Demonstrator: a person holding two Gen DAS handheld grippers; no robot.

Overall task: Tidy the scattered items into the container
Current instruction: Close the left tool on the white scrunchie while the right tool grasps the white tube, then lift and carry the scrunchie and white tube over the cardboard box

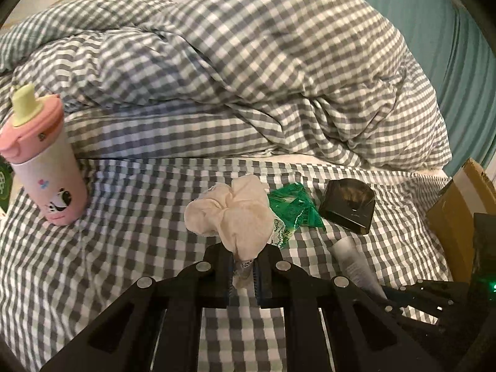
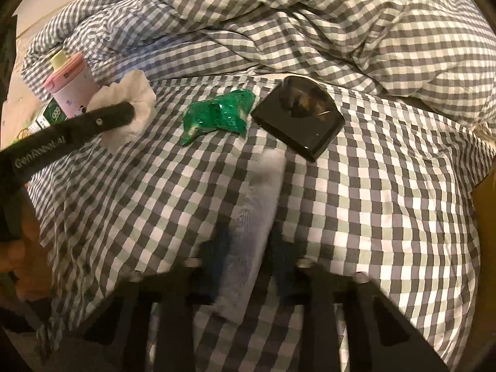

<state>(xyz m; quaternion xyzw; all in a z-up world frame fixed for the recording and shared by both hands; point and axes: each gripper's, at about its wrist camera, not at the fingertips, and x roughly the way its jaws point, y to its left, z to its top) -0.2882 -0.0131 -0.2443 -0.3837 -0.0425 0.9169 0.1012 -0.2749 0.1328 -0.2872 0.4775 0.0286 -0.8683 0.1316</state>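
Observation:
My left gripper (image 1: 245, 266) is shut on a crumpled cream tissue (image 1: 231, 209) and holds it above the checked bed sheet; the tissue also shows in the right wrist view (image 2: 130, 105). My right gripper (image 2: 248, 241) is closed around a white tube (image 2: 257, 217), which is blurred; the tube also shows in the left wrist view (image 1: 353, 257). A green wrapper (image 1: 293, 206) (image 2: 217, 116) and a black glossy case (image 1: 347, 206) (image 2: 299, 117) lie on the sheet. A pink bottle (image 1: 46, 161) (image 2: 73, 88) stands at the left.
A bunched checked duvet (image 1: 248, 62) fills the back of the bed. A brown cardboard box (image 1: 458, 214) stands at the bed's right edge. A green and white packet (image 2: 51, 114) lies by the bottle. A teal curtain (image 1: 434, 31) hangs at the far right.

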